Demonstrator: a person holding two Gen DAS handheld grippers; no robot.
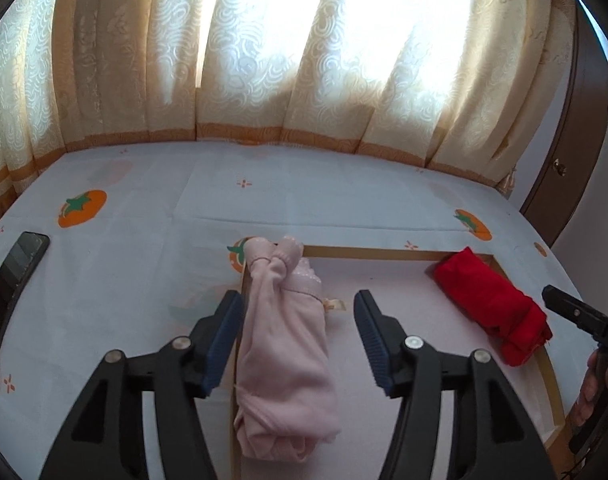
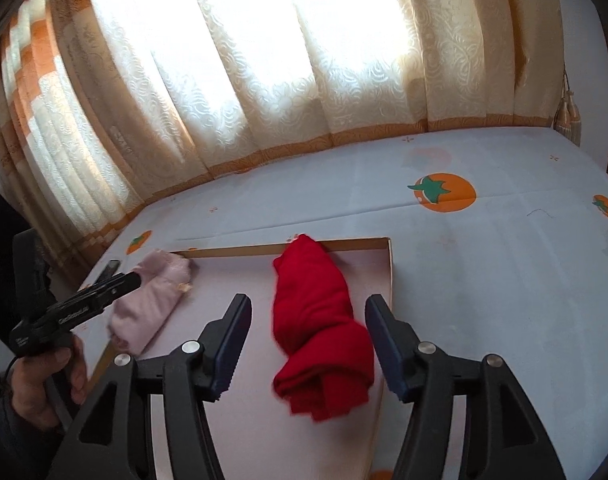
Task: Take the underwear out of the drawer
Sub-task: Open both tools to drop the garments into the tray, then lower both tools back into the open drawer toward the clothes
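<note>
**Two rolled garments in a shallow drawer, both grippers spread**

A pale sheet [image 1: 144, 264] printed with orange tomatoes covers the flat surface, with backlit cream curtains [image 1: 264, 60] along its far edge and a dark phone [image 1: 14, 284] at the left. A shallow wooden-rimmed drawer [image 1: 384, 251] sits in the sheet. The pink underwear [image 1: 284, 344], rolled and knotted, lies against the drawer's left rim; the red underwear [image 2: 324, 328], also rolled, lies at the right. The left gripper [image 1: 298, 320] straddles the pink roll with fingers apart, and the right gripper [image 2: 308, 324] frames the red roll, fingers likewise apart.
</note>
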